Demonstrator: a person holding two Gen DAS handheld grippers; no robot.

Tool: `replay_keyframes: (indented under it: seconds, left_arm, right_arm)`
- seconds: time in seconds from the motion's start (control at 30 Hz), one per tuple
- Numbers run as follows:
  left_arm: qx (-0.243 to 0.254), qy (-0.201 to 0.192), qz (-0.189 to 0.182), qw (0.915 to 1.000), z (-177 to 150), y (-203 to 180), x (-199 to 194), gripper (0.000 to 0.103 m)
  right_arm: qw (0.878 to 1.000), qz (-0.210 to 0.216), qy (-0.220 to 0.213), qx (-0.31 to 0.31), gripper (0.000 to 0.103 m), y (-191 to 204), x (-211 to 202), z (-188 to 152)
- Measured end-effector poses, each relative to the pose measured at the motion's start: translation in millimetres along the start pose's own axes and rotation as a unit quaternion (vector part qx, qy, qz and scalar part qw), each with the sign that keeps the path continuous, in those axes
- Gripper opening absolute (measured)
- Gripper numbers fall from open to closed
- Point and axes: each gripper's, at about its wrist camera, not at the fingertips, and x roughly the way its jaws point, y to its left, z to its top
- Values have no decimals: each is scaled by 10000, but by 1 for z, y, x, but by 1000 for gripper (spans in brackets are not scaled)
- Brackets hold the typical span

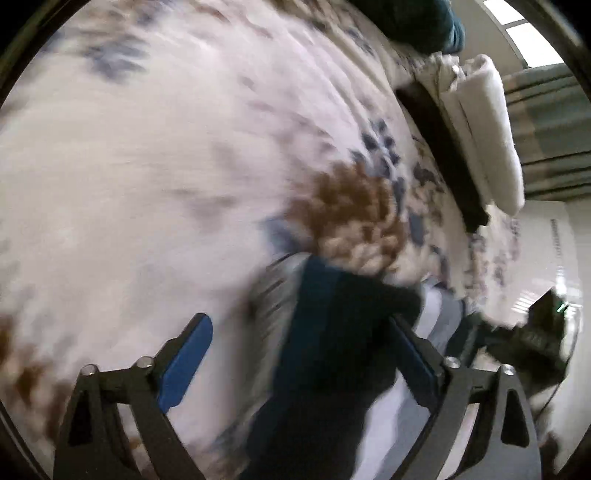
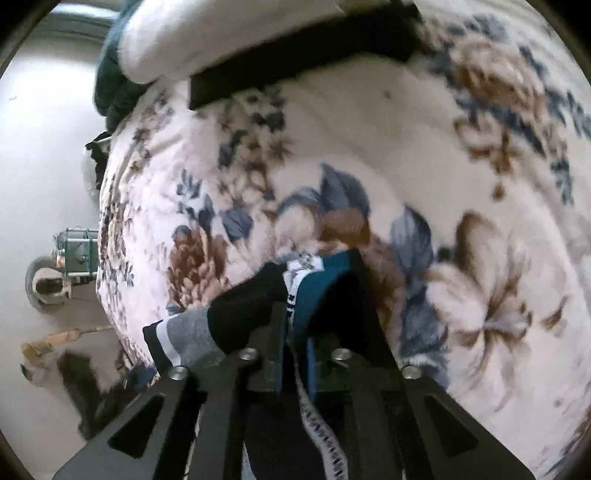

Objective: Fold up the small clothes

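A small dark garment (image 1: 332,332) of navy, black and grey cloth lies on the floral blanket (image 1: 147,184). My left gripper (image 1: 303,354) stands open around it: the blue pads (image 1: 188,354) are wide apart and do not press the cloth. The view is blurred. In the right wrist view the same garment (image 2: 243,306) shows black, teal and grey parts and a white lettered waistband (image 2: 301,273). My right gripper (image 2: 295,343) is shut on that waistband, with the cloth bunched over its fingers and trailing back under it.
Near the blanket's edge lie a folded white cloth (image 1: 487,125), a black strip (image 1: 443,147) and a dark teal item (image 1: 424,22). A curtain (image 1: 546,129) hangs beyond. Pale floor (image 2: 48,166) with a wheeled object (image 2: 62,266) borders the bed.
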Motion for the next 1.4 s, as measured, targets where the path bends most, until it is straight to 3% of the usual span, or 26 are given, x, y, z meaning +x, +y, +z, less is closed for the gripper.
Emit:
replay_keyframes:
  seconds: [0.03,0.07,0.13,0.17,0.2,0.3,0.4,0.47,0.5,0.57,0.63,0.67,0.8,0.9,0.93,0.97,1.0,1.13,1.2,1.33,1.4]
  left_arm:
    - [48,16,-159,9999,4,-15,5,54]
    - [153,48,-112,9998,12,-22,12,40]
    - [400,49,-11,9992,15,-34,17,22]
    - [421,32,3,9991,18,-38,19,22]
    - [354,61,-19,9994,20,-38,20,22]
    - [75,70,-119,9999,22,-23,22,22]
    - [-31,89,-167,9998,21,-20,21,23]
    - [-107,140,-149,9997,19,-21,16,31]
    - [-128,159,-165,9997,19,-21,13,34]
    - [-109,142,-258,9995,13,-21,1,50]
    - [-9,124,-344,9993,3,-19,-12,62]
    - [33,118,-306,9995,-6,-16,-21,62]
    - [-51,178,-2,9998,-44,0,-43,62]
    - [-218,325,150,9991,-72,11,-50,62]
    - [-278,375,164,9988,-78,13,-50,62]
    - [-333,438,173,9983,-85,16,-49,62]
    - [-351,459,165,9982,-89,16,-49,62]
    - [-333,447,88,9984,-98,10,-45,62]
    - [-332,438,26,9985,-97,6,-40,62]
    - [-282,253,-28,9993,-76,-5,-37,62]
    - [-111,57,50,9999,-56,-13,-38,62]
  right_arm:
    - [9999,85,61,56,20,-4,4,0]
    - [9999,126,83,74,20,-6,4,0]
    - [9997,230,115,12,19,-5,6,1]
    - [9997,206,-64,-68,7,-2,2,0]
    - [9995,242,-186,-124,3,1,-2,1]
    - [9979,10,-636,-121,3,3,-16,11]
    - [9989,-138,-447,35,2,-4,-5,20]
    - [9994,-286,-116,-157,3,-2,4,21]
    - [9993,-315,89,-155,9,-5,4,18]
    - [9998,-200,73,-42,35,-14,-14,7]
    - [9999,-33,29,119,49,-26,-34,-14]
    - [9998,-6,47,174,54,-30,-40,-24]
    - [9959,38,561,712,58,-56,-41,-84]
    - [9884,188,999,1127,58,-73,-19,-124]
    - [9879,76,934,1239,48,-74,-17,-134]
    - [9890,23,735,1285,17,-73,-20,-142]
    - [9906,42,647,1206,8,-69,-21,-147]
    - [9933,-406,-35,1082,7,-61,-49,-150]
    - [9900,-573,-164,1279,7,-74,-56,-145]
    - [9881,-712,444,1286,9,-85,-34,-134]
    - [9912,-694,440,1033,11,-72,-39,-120]
